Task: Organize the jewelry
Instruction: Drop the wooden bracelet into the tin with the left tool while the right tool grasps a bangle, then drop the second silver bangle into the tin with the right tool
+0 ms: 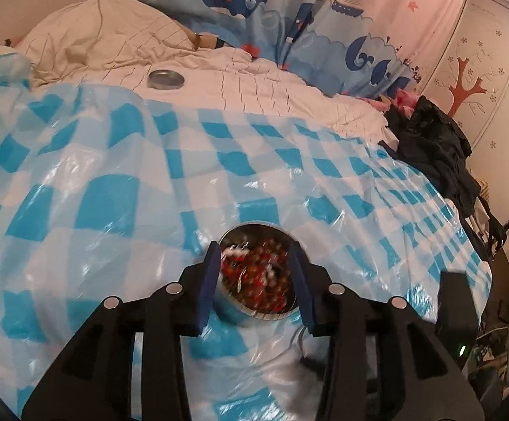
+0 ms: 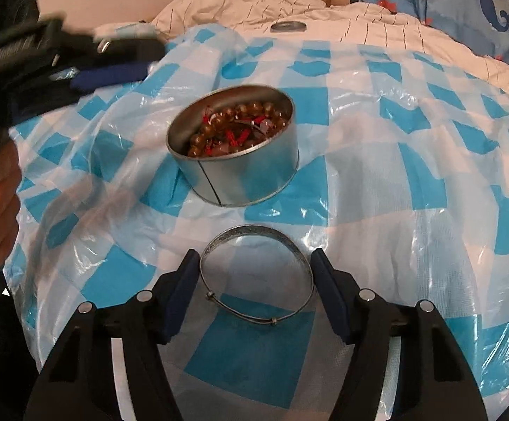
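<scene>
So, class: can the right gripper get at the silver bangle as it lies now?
Probably yes. The silver bangle lies flat on the checked plastic sheet, between the right gripper's open fingers, nothing over it.

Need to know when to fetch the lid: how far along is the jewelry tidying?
Done: beads already lie in the open tin. In hand: the right gripper straddles the silver bangle, jaws open. Left: bangle into tin; lid waits on the bedding.
</scene>
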The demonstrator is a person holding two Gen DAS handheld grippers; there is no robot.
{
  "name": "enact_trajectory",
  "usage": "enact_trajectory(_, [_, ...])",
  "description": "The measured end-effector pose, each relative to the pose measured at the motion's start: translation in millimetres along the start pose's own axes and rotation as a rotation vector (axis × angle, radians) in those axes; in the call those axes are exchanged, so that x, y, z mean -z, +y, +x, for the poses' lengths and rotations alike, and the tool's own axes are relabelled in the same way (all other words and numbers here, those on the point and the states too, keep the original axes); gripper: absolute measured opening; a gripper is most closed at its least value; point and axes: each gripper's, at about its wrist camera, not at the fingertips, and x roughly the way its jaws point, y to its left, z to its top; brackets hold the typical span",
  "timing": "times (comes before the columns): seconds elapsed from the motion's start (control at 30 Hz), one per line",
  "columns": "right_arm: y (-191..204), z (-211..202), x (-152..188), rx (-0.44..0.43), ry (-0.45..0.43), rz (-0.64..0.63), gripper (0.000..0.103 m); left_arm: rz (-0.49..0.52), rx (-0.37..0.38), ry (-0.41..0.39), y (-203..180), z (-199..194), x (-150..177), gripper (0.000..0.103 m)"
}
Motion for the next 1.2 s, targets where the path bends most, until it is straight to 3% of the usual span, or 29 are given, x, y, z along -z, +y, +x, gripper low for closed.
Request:
enact_trajectory(0.27, [12.1, -43.2, -30.5, -0.025, -0.217, -0.016, 0.063, 0.041, -0.039, 0.030, 18.1, -26.1, 20.0, 0.046])
enact_trajectory(0.4, [20.7, -37.3, -66.8, -0.025, -0.251, -0.037, 0.064, 0.036, -0.039, 0.023, 23.9, -35.0, 21.6, 0.050])
enact_trajectory(0.53, [26.1, -11.4, -84.2, 0.009, -0.212, -0.058, 0.066, 0.036, -0.050, 0.015, 24.3, -40.6, 21.5, 0.055])
enact_trajectory(0.63, [21.0, -17.3, -71.1, 0.031, -0.211, -0.053, 0.069, 0.056, -0.066, 0.020, 22.6, -42.6, 24.6, 0.060])
enact_trajectory(0.77, [13.7, -35.4, -28.7, 0.063, -0.184, -0.045, 0.078, 0.073, -0.082, 0.039, 18.4, -40.1, 32.8, 0.064])
enact_trajectory(0.9, [3.6, -28.4, 10.7, 0.077, -0.108, 0.023, 0.078, 0.094, -0.102, 0.059, 9.9, -36.3, 40.4, 0.071])
enact_trajectory(1.03, [10.3, -32.6, 8.0, 0.068, -0.140, 0.038, 0.081, 0.120, -0.158, 0.045, 2.5, -43.7, 48.9, 0.084])
enact_trajectory(1.1, [18.2, -39.6, 6.7, 0.084, -0.178, 0.017, 0.088, 0.109, -0.195, 0.030, 3.9, -51.0, 56.3, 0.088])
enact_trajectory(1.2, [26.2, -44.5, 6.9, 0.105, -0.185, -0.006, 0.089, 0.089, -0.266, 0.050, 5.3, -55.5, 68.1, 0.089])
